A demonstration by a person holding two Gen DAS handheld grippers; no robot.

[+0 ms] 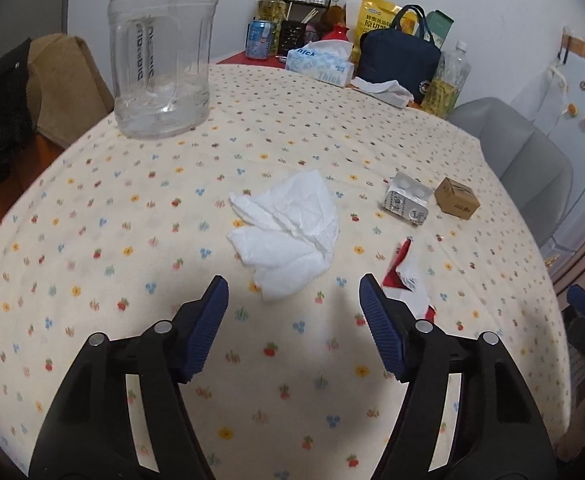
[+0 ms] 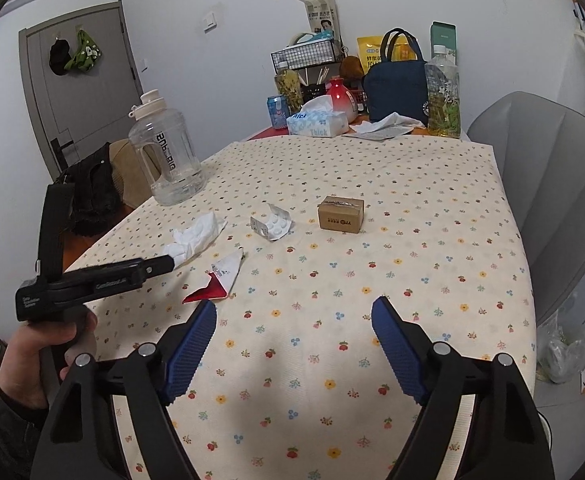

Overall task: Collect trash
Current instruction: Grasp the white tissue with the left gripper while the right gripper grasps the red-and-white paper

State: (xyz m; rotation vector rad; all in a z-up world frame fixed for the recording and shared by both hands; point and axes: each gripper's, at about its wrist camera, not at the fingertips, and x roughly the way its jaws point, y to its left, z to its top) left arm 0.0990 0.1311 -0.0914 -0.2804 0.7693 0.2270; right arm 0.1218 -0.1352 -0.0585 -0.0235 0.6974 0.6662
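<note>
Left wrist view: the left gripper [image 1: 293,292], jaws wide and empty, hovers just short of a crumpled tissue [image 1: 288,232] mid-table [image 1: 92,208]; the reach is under way, so next lower and close on it. Right wrist view: the right gripper [image 2: 294,312], also spread and empty, waits near the front edge beside a red wrapper [image 2: 214,288].

Soft, even indoor light fills both views, slightly dim and cool. Blurred shadows of the jaws fall on the cream flower-printed tablecloth [image 1: 140,184] near the bottom centre of each frame. Fisheye distortion bows the table edges and darkens the corners (heavy vignetting). The clear plastic water jug [image 1: 162,48] shows faint glints; far clutter looks soft and grainy.
</note>
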